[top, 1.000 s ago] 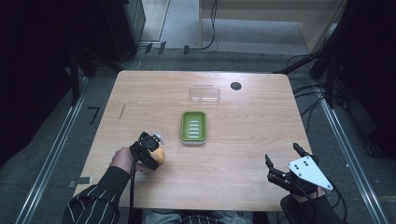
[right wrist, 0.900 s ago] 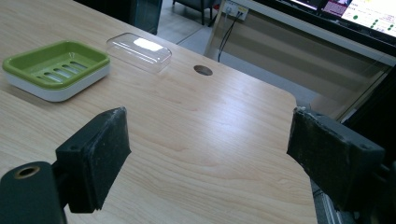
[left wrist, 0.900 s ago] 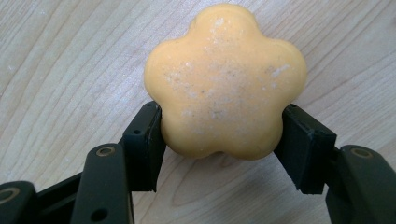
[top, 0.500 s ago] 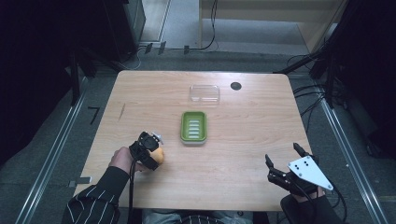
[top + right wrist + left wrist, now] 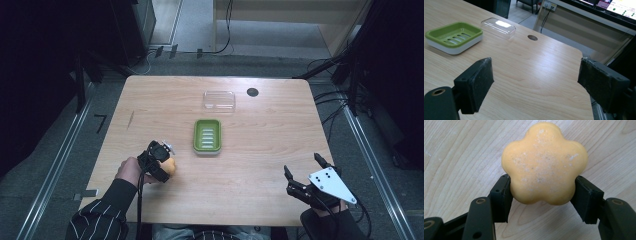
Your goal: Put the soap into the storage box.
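Seemingly soap, the orange flower (image 5: 544, 162) sits clamped by the left hand-held gripper (image 5: 543, 192), underside hidden.

My high camera sits above my side of the bench (image 5: 260, 165) and looks forward and down, far enough back to take in the whole top and the floor around it. The left gripper (image 5: 541, 192) camera looks along its jaws, very close to the wood — an orange soap (image 5: 544, 165) spans most of its width. The right gripper (image 5: 534, 80) camera sits low and faces across the bench toward the green dish (image 5: 454, 36) and clear lid (image 5: 498, 27) — both also in the high view.
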Demonstrator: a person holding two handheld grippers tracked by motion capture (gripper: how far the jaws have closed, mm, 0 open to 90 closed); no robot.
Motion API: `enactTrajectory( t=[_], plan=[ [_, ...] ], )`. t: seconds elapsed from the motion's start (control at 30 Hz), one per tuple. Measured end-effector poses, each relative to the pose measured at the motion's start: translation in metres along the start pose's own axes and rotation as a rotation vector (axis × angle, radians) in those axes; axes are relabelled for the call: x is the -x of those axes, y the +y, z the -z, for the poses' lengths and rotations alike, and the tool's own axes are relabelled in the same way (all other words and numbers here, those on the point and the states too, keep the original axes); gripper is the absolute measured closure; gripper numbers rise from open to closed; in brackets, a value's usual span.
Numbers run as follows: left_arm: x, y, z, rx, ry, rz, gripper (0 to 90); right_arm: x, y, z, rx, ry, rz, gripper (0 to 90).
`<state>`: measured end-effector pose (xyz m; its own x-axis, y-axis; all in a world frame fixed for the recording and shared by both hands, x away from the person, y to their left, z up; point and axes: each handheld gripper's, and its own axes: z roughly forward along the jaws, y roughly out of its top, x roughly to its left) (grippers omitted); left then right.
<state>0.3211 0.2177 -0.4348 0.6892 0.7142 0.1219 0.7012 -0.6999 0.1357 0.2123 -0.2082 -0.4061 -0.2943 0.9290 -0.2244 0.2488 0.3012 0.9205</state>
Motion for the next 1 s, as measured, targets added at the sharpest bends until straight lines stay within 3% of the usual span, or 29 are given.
enactTrajectory(
  t=[0.3, 1.0],
  plan=[
    [0.004, 0.005, 0.009, 0.027, -0.004, -0.011, 39.6, 0.000, 0.000, 0.000, -0.001, 0.000, 0.004, 13.4],
    [-0.001, 0.019, 0.015, 0.026, -0.012, -0.034, 39.6, 0.000, 0.000, -0.001, 0.000, 0.001, 0.007, 13.3]
  ],
)
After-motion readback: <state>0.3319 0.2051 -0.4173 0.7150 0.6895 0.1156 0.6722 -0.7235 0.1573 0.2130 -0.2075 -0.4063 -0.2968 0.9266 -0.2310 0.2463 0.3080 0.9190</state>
